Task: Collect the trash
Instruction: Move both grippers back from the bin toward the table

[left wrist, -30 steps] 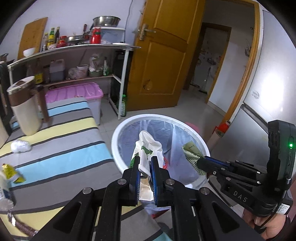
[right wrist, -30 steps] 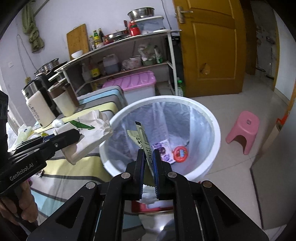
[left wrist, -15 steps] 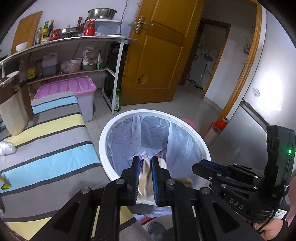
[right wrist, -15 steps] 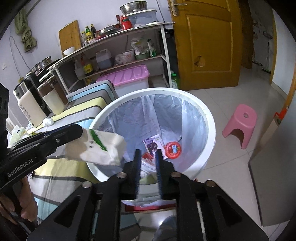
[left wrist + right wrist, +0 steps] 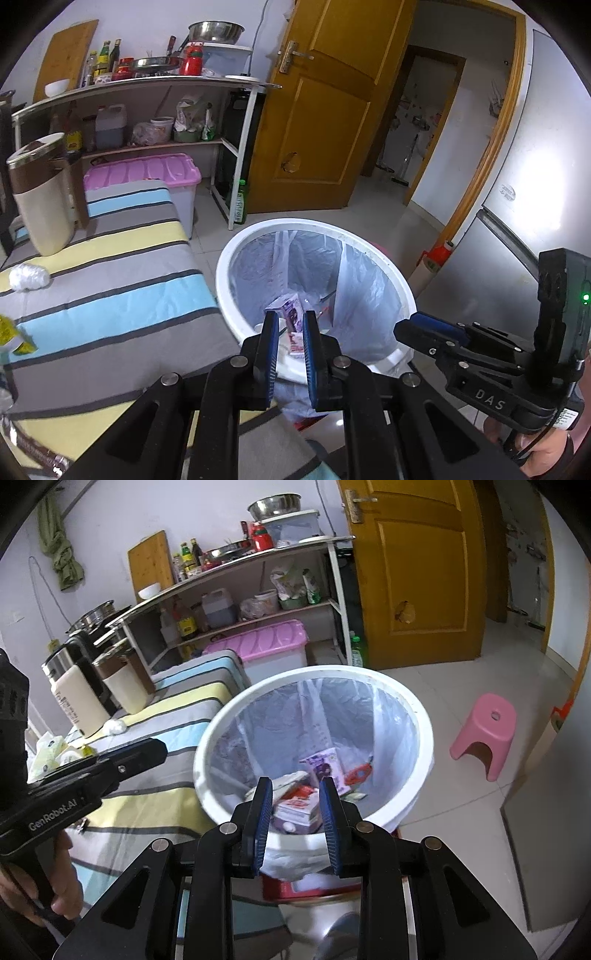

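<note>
Trash: crumpled wrappers and small purple-and-white printed cartons (image 5: 325, 766) lie heaped at the bottom of the round white plastic bin (image 5: 424, 738), beyond and below both sets of fingertips.
Bin: smooth white rim, lined with a thin translucent wrinkled plastic bag (image 5: 354, 269); it fills the middle of both views, standing on pale floor tiles.
Left gripper (image 5: 290, 354): black frame, blue ribbed pads drawn close with a narrow slit between; nothing pinched; the cartons show through the slit, lying far below in the bin.
Right gripper (image 5: 295, 823): jaws opening, blue pads apart and bare; the trash heap sits at 12 o'clock from its tips, down inside the bin.
Striped cloth: grey, yellow and pale-blue banded fabric (image 5: 122, 280) covers the flat surface at 9 o'clock from the bin.
Leftover bits: a white crumpled wad (image 5: 28, 277) and a yellow packet (image 5: 14, 336) lie on that cloth at 9 o'clock of the left view.
Stool: small pink plastic stool (image 5: 487, 731) at 3 o'clock from the bin in the right view.
</note>
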